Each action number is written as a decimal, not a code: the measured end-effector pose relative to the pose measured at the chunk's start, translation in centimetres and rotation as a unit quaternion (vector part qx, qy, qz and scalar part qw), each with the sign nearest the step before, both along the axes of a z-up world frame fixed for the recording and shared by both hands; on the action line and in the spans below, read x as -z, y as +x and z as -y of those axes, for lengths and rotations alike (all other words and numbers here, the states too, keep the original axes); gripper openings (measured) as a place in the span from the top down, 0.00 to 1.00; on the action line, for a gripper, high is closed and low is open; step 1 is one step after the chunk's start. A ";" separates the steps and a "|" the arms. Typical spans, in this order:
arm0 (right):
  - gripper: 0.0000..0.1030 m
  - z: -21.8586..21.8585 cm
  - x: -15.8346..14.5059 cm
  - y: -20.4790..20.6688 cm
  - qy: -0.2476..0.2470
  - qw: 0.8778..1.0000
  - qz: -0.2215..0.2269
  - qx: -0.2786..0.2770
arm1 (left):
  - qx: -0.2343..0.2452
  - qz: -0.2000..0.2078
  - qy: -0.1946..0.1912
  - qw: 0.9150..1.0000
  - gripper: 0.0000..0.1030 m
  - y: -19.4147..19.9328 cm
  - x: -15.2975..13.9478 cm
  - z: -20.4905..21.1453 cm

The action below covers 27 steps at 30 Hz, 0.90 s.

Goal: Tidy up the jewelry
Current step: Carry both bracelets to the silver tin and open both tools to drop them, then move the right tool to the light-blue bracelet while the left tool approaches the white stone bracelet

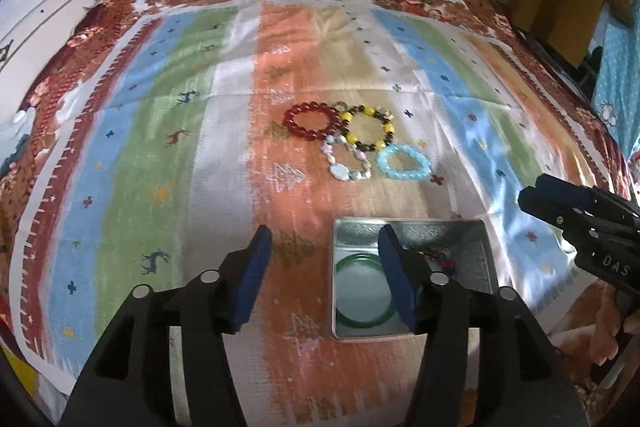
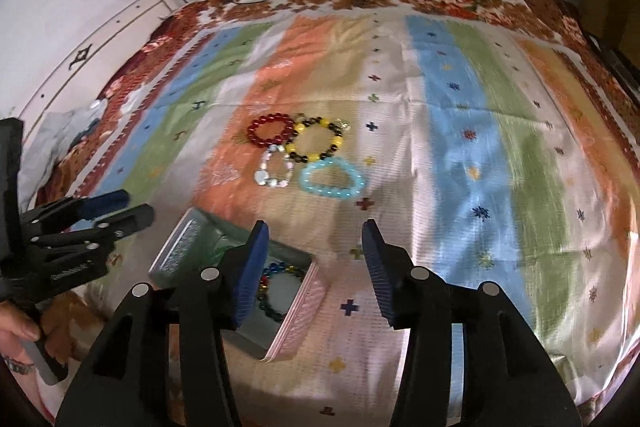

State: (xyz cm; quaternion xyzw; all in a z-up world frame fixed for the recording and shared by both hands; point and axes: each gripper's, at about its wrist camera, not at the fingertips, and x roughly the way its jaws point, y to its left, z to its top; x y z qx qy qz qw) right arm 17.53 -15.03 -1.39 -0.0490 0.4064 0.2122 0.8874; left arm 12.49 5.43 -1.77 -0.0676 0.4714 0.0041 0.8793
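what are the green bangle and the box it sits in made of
Green bangle: looks like jade or glass, a smooth, glossy, translucent unbroken ring; which one cannot be told. Box: seems to be thin metal, a tin, with a dull silvery sheen inside and sharp folded walls.

Four bead bracelets [image 1: 352, 143] clustered on cloth; green bangle [image 1: 362, 293] flat inside open tin [image 1: 412, 227].
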 end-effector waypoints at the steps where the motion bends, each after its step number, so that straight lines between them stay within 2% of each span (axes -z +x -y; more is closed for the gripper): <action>1: 0.48 0.1 0.1 0.3 -0.002 1.000 -0.002 0.002 | -0.001 0.002 0.004 1.000 0.40 0.1 -0.1 0.0; 8: 0.43 0.2 0.4 1.9 -0.008 1.000 -0.003 0.011 | -0.001 0.009 0.029 1.000 0.29 0.9 -0.1 0.1; 14: 0.42 -0.2 0.6 2.7 -0.015 1.000 -0.002 0.001 | -0.007 0.011 0.031 0.999 0.24 1.9 -0.2 -0.4; 20: 0.30 -0.3 0.9 3.9 -0.024 1.000 0.000 0.005 | -0.016 0.017 0.054 0.998 0.17 3.3 -0.2 -0.7; 24: 0.29 0.0 1.9 5.5 -0.010 1.000 -0.026 0.009 | -0.023 -0.002 0.036 0.999 0.16 4.5 0.5 -1.2; 27: 0.29 -0.1 2.0 6.0 -0.013 0.999 -0.030 0.014 | -0.023 -0.013 0.030 0.999 0.15 5.4 1.1 -1.4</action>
